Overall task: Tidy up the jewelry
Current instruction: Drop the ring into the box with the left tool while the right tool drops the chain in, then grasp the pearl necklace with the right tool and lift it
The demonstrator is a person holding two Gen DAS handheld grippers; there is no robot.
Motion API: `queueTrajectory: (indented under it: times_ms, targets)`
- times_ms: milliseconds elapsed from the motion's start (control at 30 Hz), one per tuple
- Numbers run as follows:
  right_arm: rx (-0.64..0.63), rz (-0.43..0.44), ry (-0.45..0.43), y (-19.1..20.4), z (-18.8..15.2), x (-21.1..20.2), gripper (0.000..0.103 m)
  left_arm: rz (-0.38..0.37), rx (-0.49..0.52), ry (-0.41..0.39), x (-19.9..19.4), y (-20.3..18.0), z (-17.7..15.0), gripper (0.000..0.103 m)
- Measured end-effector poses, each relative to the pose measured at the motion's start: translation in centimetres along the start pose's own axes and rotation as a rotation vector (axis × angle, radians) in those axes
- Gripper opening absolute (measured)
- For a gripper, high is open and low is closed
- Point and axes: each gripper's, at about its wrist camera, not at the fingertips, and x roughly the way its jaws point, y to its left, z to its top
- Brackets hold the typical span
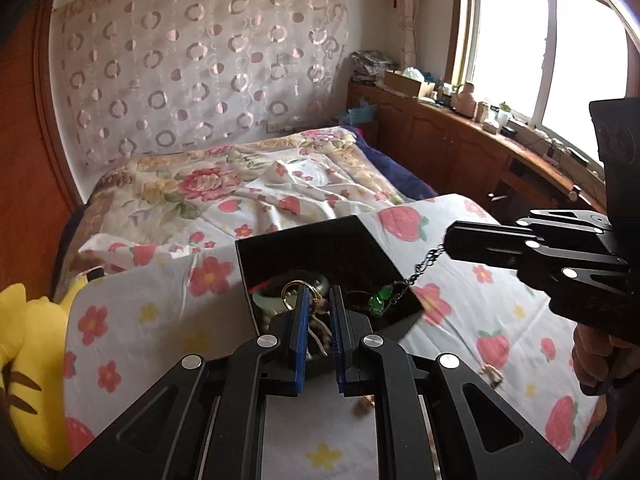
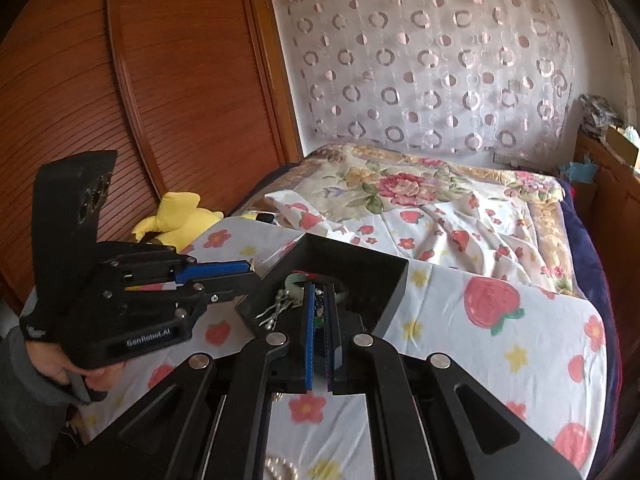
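A black open box (image 1: pixel 316 248) sits on the strawberry-print cloth and holds a pale green bangle (image 1: pixel 276 300) and other jewelry. My left gripper (image 1: pixel 320 300) is over the box's near edge, shut on a gold ring (image 1: pixel 294 290). My right gripper (image 1: pixel 448 240) is shut on a dark chain (image 1: pixel 424 266) whose green pendant (image 1: pixel 380 300) hangs down into the box. In the right wrist view the box (image 2: pixel 360 268) lies just ahead, the right gripper (image 2: pixel 319 300) pinches the chain, and the left gripper (image 2: pixel 250 270) is at the box's left edge.
A yellow plush toy (image 1: pixel 24 356) lies at the left of the cloth. A small trinket (image 1: pixel 494 374) lies on the cloth at the right, and pearl beads (image 2: pixel 280 466) lie near the front edge. A bed (image 1: pixel 240 184) is behind, a wooden counter (image 1: pixel 500 148) on the right.
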Motion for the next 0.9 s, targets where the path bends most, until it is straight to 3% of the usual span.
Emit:
queueTrajectory:
  times_ms: [133,200,267,333,467,600,733,800,900]
  targets:
    - [0.008,-0.023,0.040,-0.3,0.0,1.6,0.007,0.015,-0.002,0.011,1.1,0.6,0.3,0.013]
    - [0.022,-0.026,0.059,-0.5,-0.3,2.0,0.008,0.017,-0.011,0.006,1.2,0.8,0.3,0.033]
    - [0.019,-0.029,0.062,-0.8,-0.5,2.2,0.020,0.011,-0.020,0.001,1.1,0.9,0.2,0.038]
    - [0.013,-0.029,0.060,-0.8,-0.9,2.0,0.024,0.000,-0.027,-0.004,1.0,0.9,0.0,0.043]
    - [0.014,-0.030,0.049,-0.9,-1.2,1.2,0.024,0.003,-0.030,-0.010,0.6,0.8,-0.2,0.046]
    - [-0.021,-0.040,0.048,-0.2,-2.4,-0.3,0.024,0.013,-0.025,-0.022,-0.3,0.4,-1.2,0.060]
    - [-0.063,-0.035,0.074,0.6,-5.0,-1.4,0.024,0.007,-0.024,-0.026,-1.1,0.0,-2.8,0.066]
    - [-0.075,-0.023,0.105,0.8,-6.7,-1.5,0.024,0.005,-0.025,-0.036,-1.6,-0.2,-3.7,0.076]
    - [-0.099,-0.008,0.146,1.7,-9.0,-1.4,0.024,0.002,-0.032,-0.040,-2.0,-0.2,-5.5,0.078]
